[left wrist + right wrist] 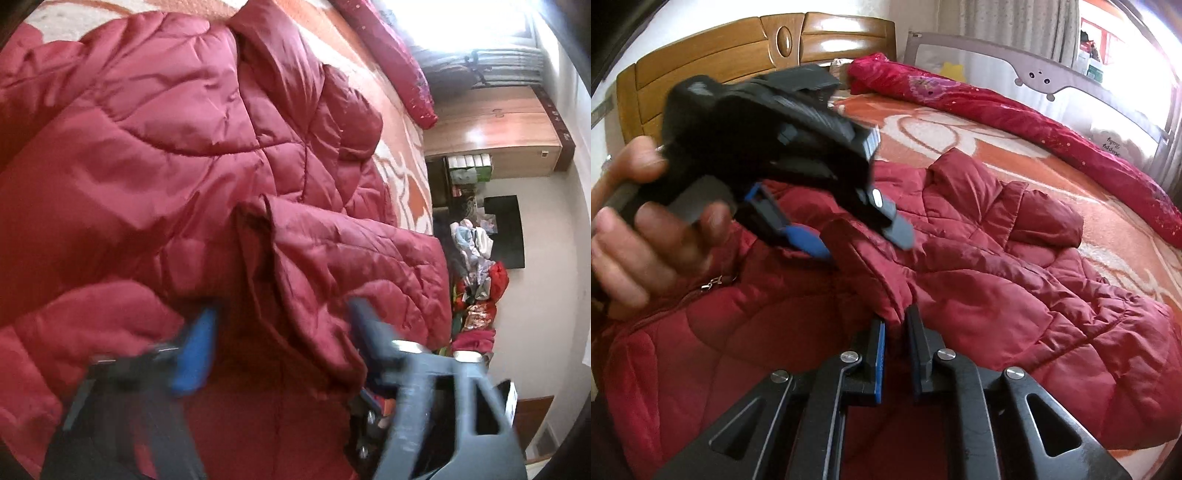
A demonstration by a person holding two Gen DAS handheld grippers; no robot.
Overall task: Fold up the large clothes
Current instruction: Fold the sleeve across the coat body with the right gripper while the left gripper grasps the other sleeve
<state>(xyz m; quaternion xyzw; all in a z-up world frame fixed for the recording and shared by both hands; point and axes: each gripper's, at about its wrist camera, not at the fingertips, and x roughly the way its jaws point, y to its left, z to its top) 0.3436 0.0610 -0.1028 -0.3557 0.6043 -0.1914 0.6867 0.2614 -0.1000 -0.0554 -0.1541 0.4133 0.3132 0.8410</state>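
A puffy, shiny red coat point(960, 258) lies on the bed point(979, 125) with its orange swirly cover, near the wooden headboard point(757, 40). The right tool point(895, 325) pinches a coat fold; the left tool point(280, 325) stands partly open around coat cloth.

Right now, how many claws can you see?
2: the right claw at the bottom, over the red jacket; the left claw upper left, in a hand.

Jacket point(979, 266): dark red quilted cloth w/ slight sheen, stitched & wrinkled. Grippers: matt black plastic, blue pads, shiny metal pins. Bedspread point(960, 129): soft matt orange/cream cloth. Headboard point(738, 48): glossy varnished wood. Rolled quilt point(1015, 110) at far edge: red cloth, sparkly.
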